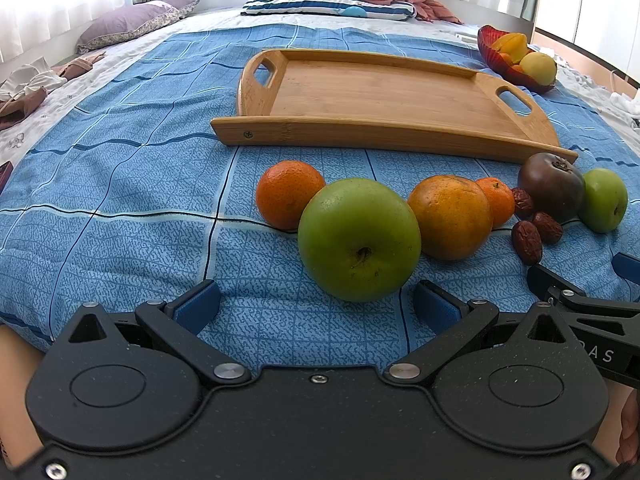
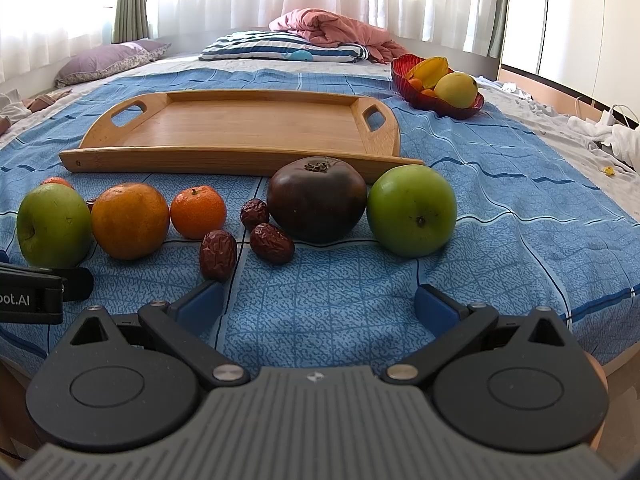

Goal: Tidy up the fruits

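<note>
A row of fruit lies on the blue bedspread in front of an empty wooden tray [image 1: 372,92] [image 2: 240,128]. In the left wrist view: a mandarin [image 1: 288,194], a big green apple [image 1: 358,240], an orange [image 1: 450,216], a small mandarin [image 1: 498,200], three red dates [image 1: 528,240], a dark purple fruit [image 1: 552,188] and a second green apple [image 1: 604,200]. My left gripper [image 1: 316,308] is open just before the big apple. My right gripper [image 2: 318,306] is open and empty, short of the dates [image 2: 218,254], the dark fruit [image 2: 316,200] and the green apple [image 2: 412,210].
A red bowl [image 1: 500,64] [image 2: 436,104] holding yellow and orange fruit stands beyond the tray's right end. Pillows [image 2: 280,50] and a pink quilt [image 2: 332,26] lie at the far end of the bed. The bed's right edge [image 2: 616,356] is close to my right gripper.
</note>
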